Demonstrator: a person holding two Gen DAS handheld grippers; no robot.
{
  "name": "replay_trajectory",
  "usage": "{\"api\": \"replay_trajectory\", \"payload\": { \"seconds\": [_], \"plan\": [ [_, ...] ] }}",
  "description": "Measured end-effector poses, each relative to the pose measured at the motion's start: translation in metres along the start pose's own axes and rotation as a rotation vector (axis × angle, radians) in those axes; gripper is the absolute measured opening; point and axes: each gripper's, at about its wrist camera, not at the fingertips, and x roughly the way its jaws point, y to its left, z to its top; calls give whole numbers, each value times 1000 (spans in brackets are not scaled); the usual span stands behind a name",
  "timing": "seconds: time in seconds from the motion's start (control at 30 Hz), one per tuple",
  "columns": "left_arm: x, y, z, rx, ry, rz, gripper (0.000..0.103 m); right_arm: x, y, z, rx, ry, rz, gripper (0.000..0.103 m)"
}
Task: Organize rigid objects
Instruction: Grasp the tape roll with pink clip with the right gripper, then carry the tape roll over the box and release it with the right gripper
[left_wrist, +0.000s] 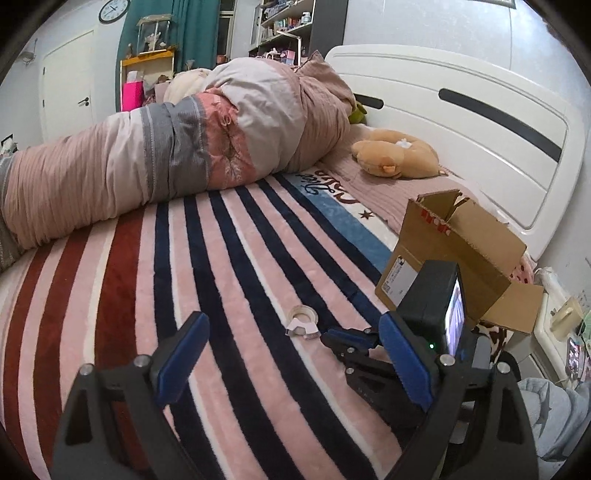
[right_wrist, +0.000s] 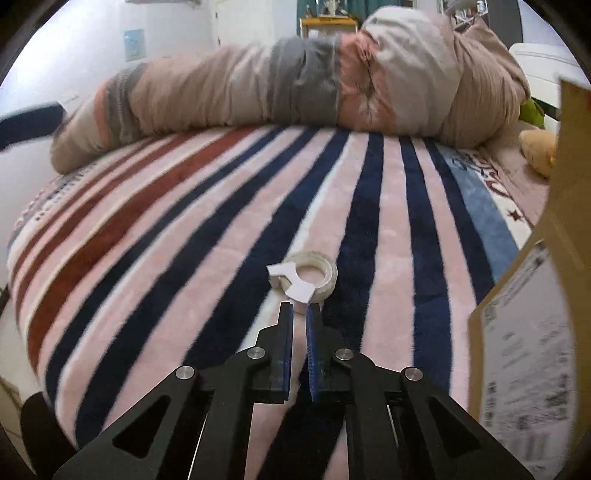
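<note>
White plastic marks the tape roll (right_wrist: 308, 275), lying flat on the striped blanket (right_wrist: 388, 229) of the bed, just ahead of the right claw (right_wrist: 300, 308). That claw is nearly closed and empty; it should spread before straddling the roll's rim. The left claw (left_wrist: 291, 354) gapes wide, holding nothing. An open cardboard box (left_wrist: 454, 254) waits nearby.

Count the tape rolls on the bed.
1. The tape roll lies on the striped blanket, just ahead of the right gripper, left of the cardboard box. More could be hidden inside the box.
</note>
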Motion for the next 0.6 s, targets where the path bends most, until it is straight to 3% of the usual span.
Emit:
{"api": "replay_trajectory", "payload": {
  "seconds": [0.03, 0.07, 0.1, 0.17, 0.33, 0.4, 0.6],
  "plan": [
    [-1, 1, 0, -4, -2, -1, 92, -2, -1, 1, 5, 7, 11, 3],
    [-2, 2, 0, -9, -4, -2, 92, 0, -3, 4, 15, 22, 25, 12],
    [-3, 3, 0, -11, -4, 0, 92, 7, -5, 7, 17, 46, 25, 37],
    [-3, 6, 0, -14, -6, 9, 92, 19, -8, 9, 19, 58, 12, 60],
    [-2, 17, -6, -37, -2, 18, 92, 51, -13, 15, 46, 90, 57, 56],
    [-2, 20, -8, -45, -2, 23, 92, 54, -15, 21, 45, 86, 44, 43],
    [-4, 23, -13, -63, -5, 24, 92, 49, -16, 22, 43, 71, 43, 43]
  ]
}}
